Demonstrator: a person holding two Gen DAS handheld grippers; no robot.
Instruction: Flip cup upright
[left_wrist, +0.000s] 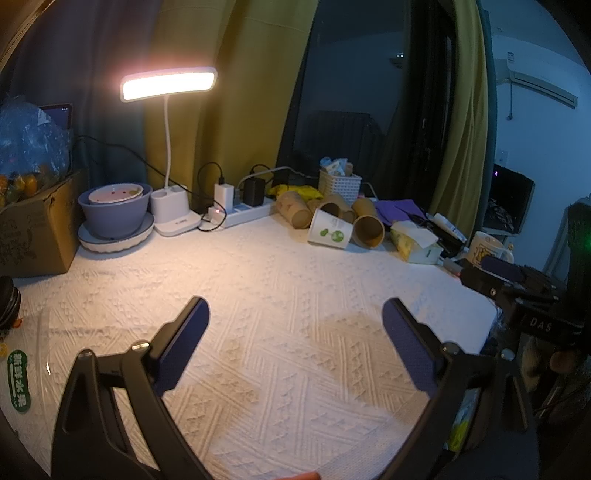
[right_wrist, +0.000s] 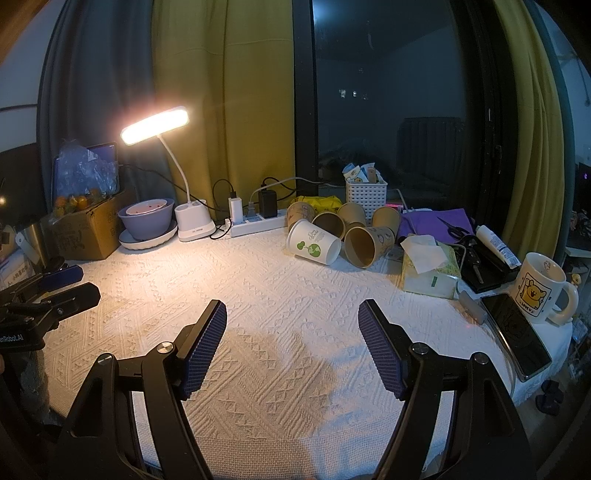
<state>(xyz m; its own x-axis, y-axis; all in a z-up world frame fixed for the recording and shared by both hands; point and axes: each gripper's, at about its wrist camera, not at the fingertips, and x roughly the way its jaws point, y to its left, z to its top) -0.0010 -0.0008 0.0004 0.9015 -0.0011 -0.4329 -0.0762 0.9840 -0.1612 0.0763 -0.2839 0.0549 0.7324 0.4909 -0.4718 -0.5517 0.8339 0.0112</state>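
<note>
— Over by the window, the white cup lies on its side against the brown cups, well clear of both grippers

— Right gripper and left gripper: fingers spread, holding nothing. I'd worry about a squeeze crushing the paper, or a nudge rolling the pile toward the tissue pack

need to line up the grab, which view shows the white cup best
The right wrist view: the white cup lies on its side, open mouth facing right, green print plain, nothing in front of it. In the left wrist view the same cup looks smaller and dimmer, its mouth turned away among the brown cups.
</note>
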